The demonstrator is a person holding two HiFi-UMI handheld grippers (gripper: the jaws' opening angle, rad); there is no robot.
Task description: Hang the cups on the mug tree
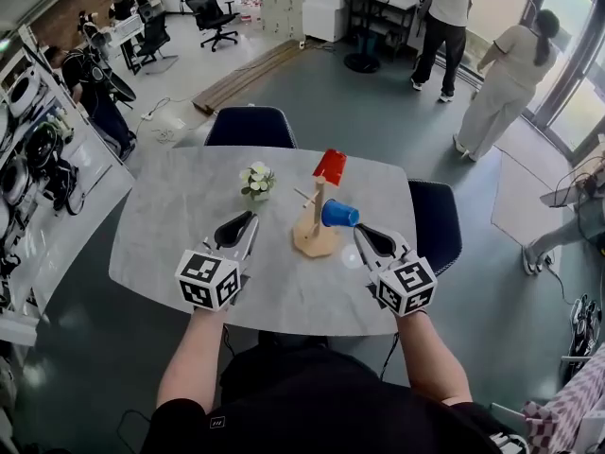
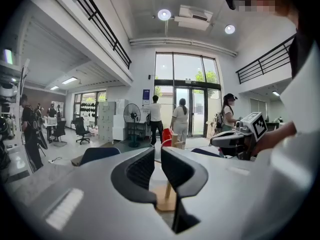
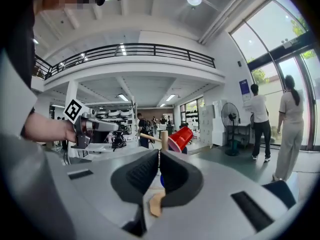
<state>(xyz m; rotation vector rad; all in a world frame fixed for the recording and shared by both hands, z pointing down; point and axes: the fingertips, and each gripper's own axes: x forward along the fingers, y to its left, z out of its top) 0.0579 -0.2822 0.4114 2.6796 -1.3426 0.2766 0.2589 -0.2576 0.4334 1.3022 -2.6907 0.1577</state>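
Observation:
A wooden mug tree stands at the middle of the grey table. A red cup sits tilted on its top peg, and a blue cup hangs on a peg to its right. My left gripper hovers left of the tree, its jaws almost touching with nothing between them. My right gripper is just right of the blue cup, shut and empty. In the left gripper view the left gripper points at the red cup. In the right gripper view the right gripper faces the red cup and the tree's base.
A small pot of white flowers stands on the table left of the tree. Dark blue chairs are at the far side and the right. People stand by the glass doors at the back right.

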